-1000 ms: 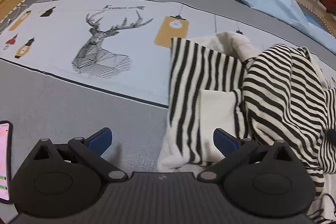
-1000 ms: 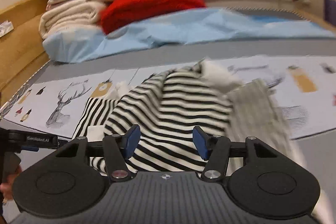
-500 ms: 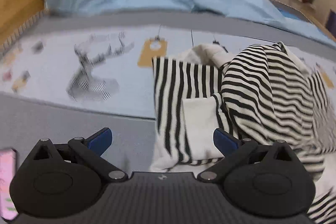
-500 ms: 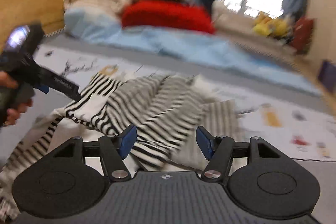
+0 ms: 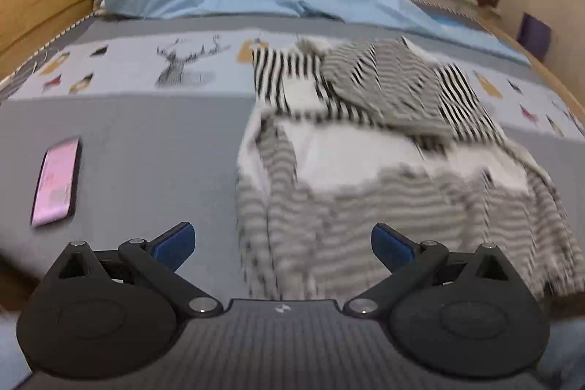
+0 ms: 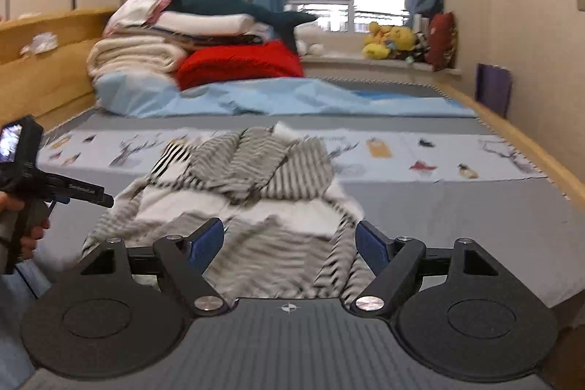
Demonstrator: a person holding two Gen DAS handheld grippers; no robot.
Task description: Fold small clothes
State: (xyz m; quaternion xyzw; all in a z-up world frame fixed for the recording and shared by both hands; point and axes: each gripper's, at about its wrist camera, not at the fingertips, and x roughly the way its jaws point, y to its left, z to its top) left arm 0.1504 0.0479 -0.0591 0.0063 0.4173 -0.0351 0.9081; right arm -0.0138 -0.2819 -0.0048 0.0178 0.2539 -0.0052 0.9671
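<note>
1. Both tools are released: the left gripper (image 5: 283, 240) and the right gripper (image 6: 290, 238) hold nothing; the right jaws have just been opening.
2. On the bed (image 5: 146, 152), the striped garment (image 5: 365, 152) lies crumpled, near the grippers.
3. Folding seems unfinished; flattening and neat folds remain.

Striped garment (image 5: 384, 148) on grey bedspread (image 5: 153, 141), phone (image 5: 56, 181) leftward

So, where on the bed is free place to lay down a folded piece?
Bare grey cover lies between the phone and the striped clothes, and right of the clothes toward the wooden bed edge. The head end is crowded with folded blankets, the red blanket and the blue sheet.
</note>
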